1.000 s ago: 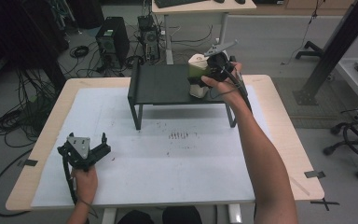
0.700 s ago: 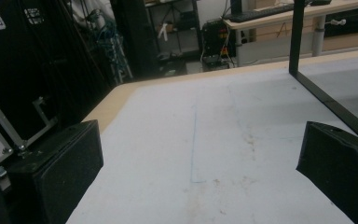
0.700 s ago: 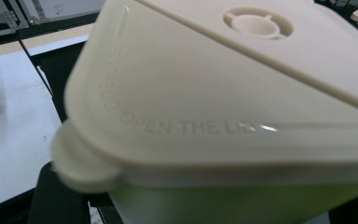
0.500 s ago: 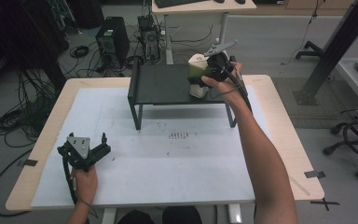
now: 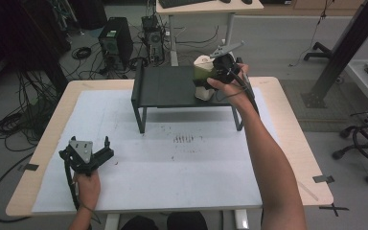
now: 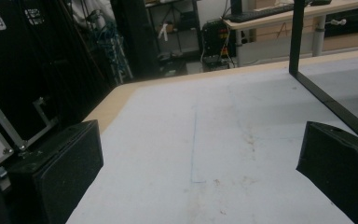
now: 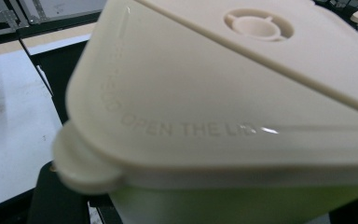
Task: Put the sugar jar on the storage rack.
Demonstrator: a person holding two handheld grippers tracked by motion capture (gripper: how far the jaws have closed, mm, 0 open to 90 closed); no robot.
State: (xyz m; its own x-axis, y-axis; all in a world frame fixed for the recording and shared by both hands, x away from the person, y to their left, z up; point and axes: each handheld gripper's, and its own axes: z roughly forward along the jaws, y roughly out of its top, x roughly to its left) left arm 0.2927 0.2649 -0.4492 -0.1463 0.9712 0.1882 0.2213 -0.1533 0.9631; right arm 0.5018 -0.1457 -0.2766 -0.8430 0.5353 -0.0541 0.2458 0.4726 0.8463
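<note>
A container [image 5: 201, 72] with a cream lid and a green body stands at the right end of the black shelf [image 5: 167, 87] at the back of the table. My right gripper [image 5: 211, 75] is shut on it from the right. In the right gripper view the cream lid [image 7: 223, 93] is very close, with the raised words "OPEN THE LID" and a round tab at its left corner. My left gripper [image 5: 106, 148] rests low at the front left of the white mat [image 5: 182, 167]. In the left gripper view its two black jaws stand wide apart around bare mat, so the left gripper [image 6: 200, 172] is open and holds nothing.
The shelf's leg [image 6: 326, 100] runs across the mat ahead of the left gripper. Small dark marks [image 5: 184, 140] dot the mat's middle. Beyond the table stand a computer tower [image 5: 115, 43], a desk [image 5: 206, 5] and floor cables; an office chair [image 5: 364, 139] sits at the right.
</note>
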